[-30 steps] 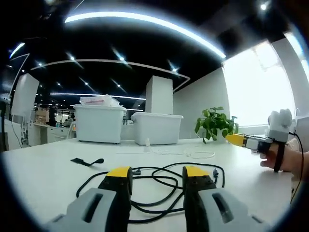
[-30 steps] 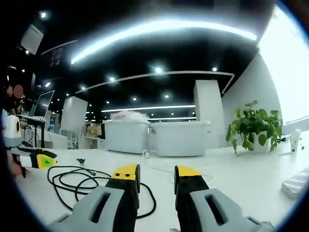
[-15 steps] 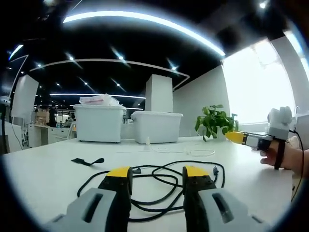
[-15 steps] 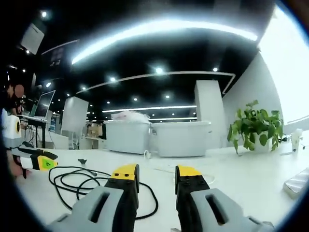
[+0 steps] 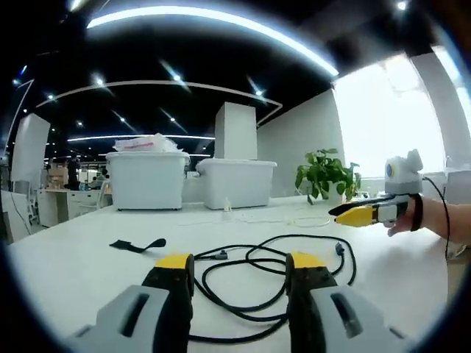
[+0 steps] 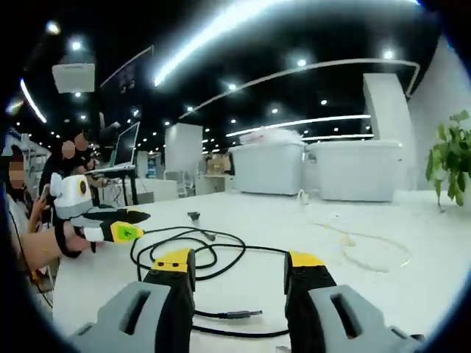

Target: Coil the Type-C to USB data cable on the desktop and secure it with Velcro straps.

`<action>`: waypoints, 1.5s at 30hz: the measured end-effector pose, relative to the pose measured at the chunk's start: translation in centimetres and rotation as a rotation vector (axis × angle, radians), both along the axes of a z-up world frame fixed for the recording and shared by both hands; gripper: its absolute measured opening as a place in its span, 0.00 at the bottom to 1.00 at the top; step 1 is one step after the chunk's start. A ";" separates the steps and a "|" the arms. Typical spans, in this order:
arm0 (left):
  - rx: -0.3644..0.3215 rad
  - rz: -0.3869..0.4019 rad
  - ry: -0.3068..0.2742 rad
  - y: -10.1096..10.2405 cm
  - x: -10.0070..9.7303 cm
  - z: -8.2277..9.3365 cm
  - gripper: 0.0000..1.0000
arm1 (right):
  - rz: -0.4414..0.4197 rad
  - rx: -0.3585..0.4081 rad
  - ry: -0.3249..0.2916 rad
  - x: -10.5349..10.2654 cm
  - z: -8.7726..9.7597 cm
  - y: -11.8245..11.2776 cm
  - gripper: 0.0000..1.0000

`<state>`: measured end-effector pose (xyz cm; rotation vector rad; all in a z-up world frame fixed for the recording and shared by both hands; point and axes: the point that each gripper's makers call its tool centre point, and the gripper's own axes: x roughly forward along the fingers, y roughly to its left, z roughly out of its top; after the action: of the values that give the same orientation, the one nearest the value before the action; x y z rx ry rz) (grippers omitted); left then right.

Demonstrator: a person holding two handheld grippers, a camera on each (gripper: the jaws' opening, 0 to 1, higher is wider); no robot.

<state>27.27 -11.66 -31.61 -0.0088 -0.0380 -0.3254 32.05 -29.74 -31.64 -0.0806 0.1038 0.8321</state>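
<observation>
- Left gripper, left gripper view: jaws spread wide, nothing between them, tips just above the white desk.
- The black cable lies loose on the desk in uncoiled loops right ahead of the left jaws; one loop passes between the tips and runs under them.
- One plug end lies just beyond the left jaw's tip; another end lies ahead and to the right of the right jaw.
- A black Velcro strap lies flat on the desk ahead and to the left of the left jaws, apart from the cable.
- Right gripper shows at the right of the left gripper view, held in a hand, above the desk beyond the cable.
- Right gripper, right gripper view: jaws spread apart, holding nothing, low over the desk.
- In this view the cable lies ahead and to the left of the jaws; a USB plug rests on the desk between them, close in.
- Left gripper shows far to the left, above the cable's far loops; whether it touches the cable I cannot tell.
- Two white bins stand at the desk's far edge, well beyond the jaws; a plant stands to their right.
- A thin white cord lies ahead and to the right of the right jaws.
</observation>
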 end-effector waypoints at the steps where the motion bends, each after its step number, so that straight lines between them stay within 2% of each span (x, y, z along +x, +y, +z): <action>1: 0.000 -0.009 0.008 0.1 0.2 0.0 0.55 | 0.016 -0.044 -0.024 0.6 0.2 0.5 0.48; 3: -0.004 -0.046 0.024 0.0 1.0 0.3 0.58 | 0.050 -0.141 -0.068 1.6 0.4 1.5 0.48; 4: -0.005 -0.059 0.025 -0.1 1.3 0.5 0.59 | 0.072 -0.178 -0.058 1.9 0.1 2.1 0.49; 7: -0.014 -0.086 0.028 -0.3 2.1 0.7 0.60 | 0.089 -0.196 -0.033 2.9 0.0 3.7 0.53; 11: -0.002 -0.095 0.059 0.0 2.9 -0.2 0.62 | 0.073 -0.322 -0.072 4.3 -1.0 4.4 0.52; 18: 0.053 -0.120 0.106 0.4 3.9 -0.8 0.69 | 0.106 -0.373 -0.062 4.2 -2.5 6.5 0.52; 20: 0.057 -0.118 0.116 1.3 4.4 -0.9 0.69 | 0.111 -0.381 -0.058 4.4 -2.9 7.0 0.52; 23: 0.026 -0.105 0.139 3.0 5.1 -1.0 0.69 | 0.113 -0.403 -0.064 4.7 -3.3 7.6 0.52; 28: 0.061 -0.067 0.163 5.3 5.9 -2.0 0.70 | 0.118 -0.435 -0.068 5.4 -4.1 8.5 0.52; 32: -0.004 -0.065 0.212 6.5 6.3 -3.1 0.70 | 0.132 -0.445 -0.057 5.7 -4.4 9.4 0.52; 33: -0.008 -0.067 0.228 6.6 6.4 -3.3 0.70 | 0.140 -0.444 -0.053 5.6 -4.4 9.6 0.52; 35: 0.008 -0.066 0.216 6.7 6.5 -3.2 0.70 | 0.153 -0.449 -0.043 5.8 -4.6 10.1 0.52; 38: -0.008 -0.080 0.221 6.5 6.4 -3.1 0.70 | 0.166 -0.461 -0.044 5.9 -4.8 10.5 0.52; 45: -0.024 -0.110 0.266 6.1 6.0 -3.7 0.71 | 0.210 -0.475 -0.047 5.9 -5.0 11.4 0.52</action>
<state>33.32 -5.60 -35.32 -0.0776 0.2226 -0.4318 37.97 -18.38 -36.65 -0.5655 0.2503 1.0013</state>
